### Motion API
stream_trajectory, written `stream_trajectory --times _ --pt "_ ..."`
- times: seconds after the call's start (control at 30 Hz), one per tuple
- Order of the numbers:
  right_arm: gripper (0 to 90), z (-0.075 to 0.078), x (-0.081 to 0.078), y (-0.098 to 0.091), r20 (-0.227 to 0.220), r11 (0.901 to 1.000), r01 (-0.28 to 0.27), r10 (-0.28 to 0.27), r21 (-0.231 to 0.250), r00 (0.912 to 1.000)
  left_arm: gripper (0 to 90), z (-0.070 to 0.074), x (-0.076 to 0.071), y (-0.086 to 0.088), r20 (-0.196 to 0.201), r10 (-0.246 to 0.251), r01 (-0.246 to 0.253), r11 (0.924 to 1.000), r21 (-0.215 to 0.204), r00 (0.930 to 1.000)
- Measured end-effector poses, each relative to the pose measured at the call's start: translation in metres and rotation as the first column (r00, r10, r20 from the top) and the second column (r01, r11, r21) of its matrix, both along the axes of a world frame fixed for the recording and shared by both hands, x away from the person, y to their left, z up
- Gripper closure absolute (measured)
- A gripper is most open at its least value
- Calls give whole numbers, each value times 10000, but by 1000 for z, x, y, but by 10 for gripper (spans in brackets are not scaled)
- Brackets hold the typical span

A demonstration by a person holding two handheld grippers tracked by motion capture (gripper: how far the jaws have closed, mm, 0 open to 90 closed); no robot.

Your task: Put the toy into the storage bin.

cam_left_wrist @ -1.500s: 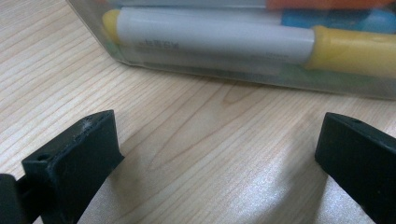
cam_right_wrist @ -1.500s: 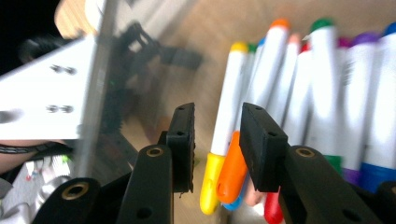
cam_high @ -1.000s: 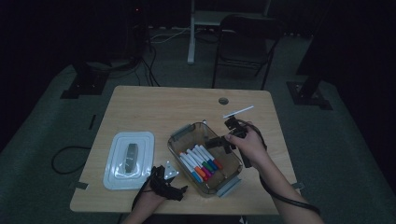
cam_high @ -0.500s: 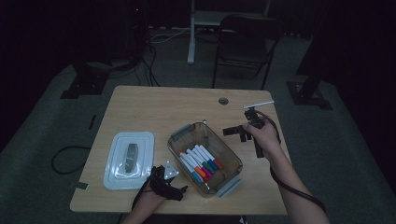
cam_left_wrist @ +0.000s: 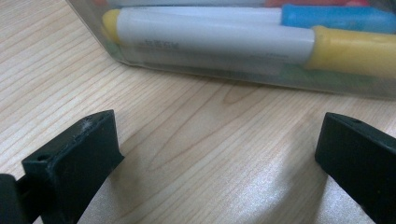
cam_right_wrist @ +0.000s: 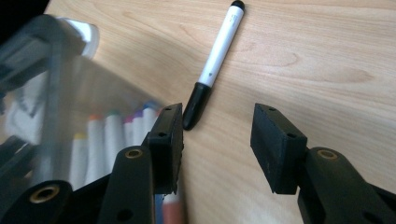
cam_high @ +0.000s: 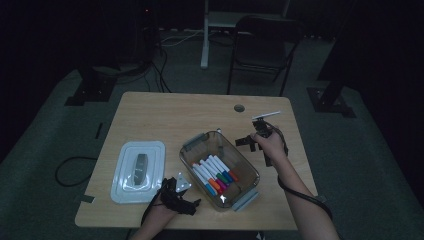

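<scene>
While the left gripper (cam_high: 176, 199) rests low at the near edge of the tabletop (cam_high: 160, 112), just off the near left corner of the clear container (cam_high: 220, 169), its fingers (cam_left_wrist: 77, 156) stand wide apart with bare wood between them and nothing held. Its own view looks along the wood at the container wall, behind which lie a white marker with yellow cap (cam_left_wrist: 243, 39) and a blue-capped one above it. Over by the right edge of the tabletop, the right gripper (cam_high: 254, 143) hovers beside the far right side of the container, and its fingers (cam_right_wrist: 275, 147) have just been opening; they stand partly apart with nothing between them. A black-capped marker (cam_right_wrist: 212, 63) lies loose on the wood just beyond those fingers in the right gripper view, its black cap pointing toward the left finger, close to it but apart from it. The container sits at the middle of the near half of the tabletop, turned at an angle to the edges, and holds a row of markers (cam_high: 216, 175) with coloured caps. A white lid (cam_high: 138, 171) lies flat toward the near left corner, well apart from the right gripper and just beside the left one.
</scene>
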State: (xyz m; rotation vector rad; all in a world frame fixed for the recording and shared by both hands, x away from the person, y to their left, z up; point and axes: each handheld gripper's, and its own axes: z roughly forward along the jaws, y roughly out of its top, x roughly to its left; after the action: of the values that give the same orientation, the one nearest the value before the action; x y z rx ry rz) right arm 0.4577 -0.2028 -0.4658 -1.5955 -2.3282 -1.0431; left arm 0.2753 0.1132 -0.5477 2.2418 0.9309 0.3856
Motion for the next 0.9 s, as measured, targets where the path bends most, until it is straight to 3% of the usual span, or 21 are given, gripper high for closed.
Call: stream_trajectory --times 0.4,0.57,0.7,0.8,0.9 --pt "539 -18 28 42 -20 9956 -434 434 -825 9991 4 0 0 0 18 -8 8 10000 24 10000" --pt "540 -23 39 57 -119 9886 -590 579 -1382 9983 4 0 0 0 3 -4 4 10000 7 10000" --pt "542 -30 44 68 -352 9777 -949 898 -1873 9953 4 0 0 0 1 -6 6 10000 8 10000" --pt "543 -32 49 71 -440 9772 -899 830 -1922 9956 4 0 0 0 3 -7 7 10000 7 10000" --pt "542 -35 53 74 -542 9699 -976 876 -2229 9947 4 0 0 0 5 -5 5 10000 6 10000"
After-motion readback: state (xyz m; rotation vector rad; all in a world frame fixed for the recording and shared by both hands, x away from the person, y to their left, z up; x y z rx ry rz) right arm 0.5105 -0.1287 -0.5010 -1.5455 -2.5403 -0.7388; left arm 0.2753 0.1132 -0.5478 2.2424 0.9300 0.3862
